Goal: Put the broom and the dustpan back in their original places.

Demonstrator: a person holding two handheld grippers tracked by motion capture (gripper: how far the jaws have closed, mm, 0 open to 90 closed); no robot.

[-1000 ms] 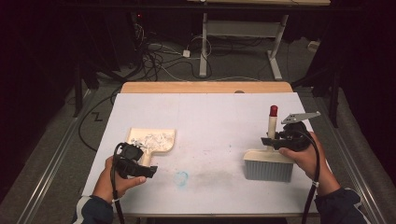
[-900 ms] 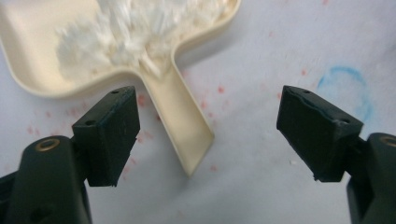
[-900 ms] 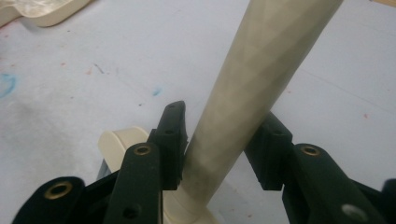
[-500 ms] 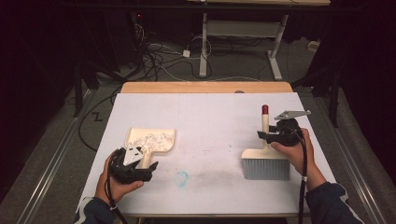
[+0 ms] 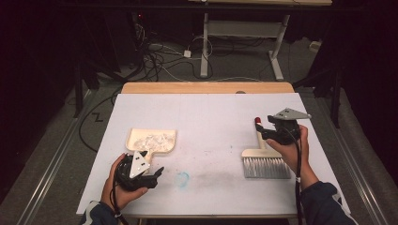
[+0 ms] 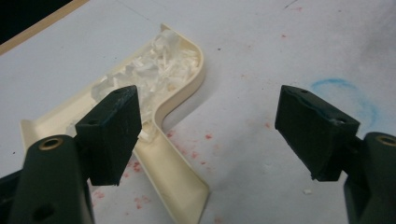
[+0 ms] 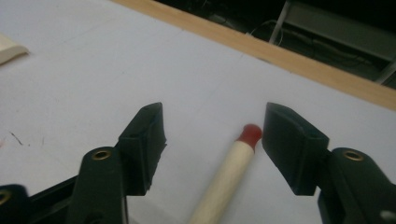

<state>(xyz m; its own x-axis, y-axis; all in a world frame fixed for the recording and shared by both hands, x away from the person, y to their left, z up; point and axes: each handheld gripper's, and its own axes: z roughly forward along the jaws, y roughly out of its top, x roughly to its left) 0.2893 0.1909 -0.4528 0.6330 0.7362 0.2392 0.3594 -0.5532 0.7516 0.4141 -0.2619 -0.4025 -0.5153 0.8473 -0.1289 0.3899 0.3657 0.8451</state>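
White sheeting covers the counter [image 5: 206, 117], with dark floor and cables beyond its far wooden edge. At the left, the left gripper [image 5: 152, 177] hovers with jaws wide apart and empty, just beside the handle of a cream dustpan [image 5: 150, 139] whose tray of white scraps [image 5: 149, 139] faces away from the person. A faint blue ring [image 5: 182, 178] marks the sheet in the middle. At the right, a brush [image 5: 265, 160] lies flat, bristles toward the person, its long red-tipped handle pointing away. Around that handle the right gripper [image 5: 261, 133] has just been opening, pads clear of it.
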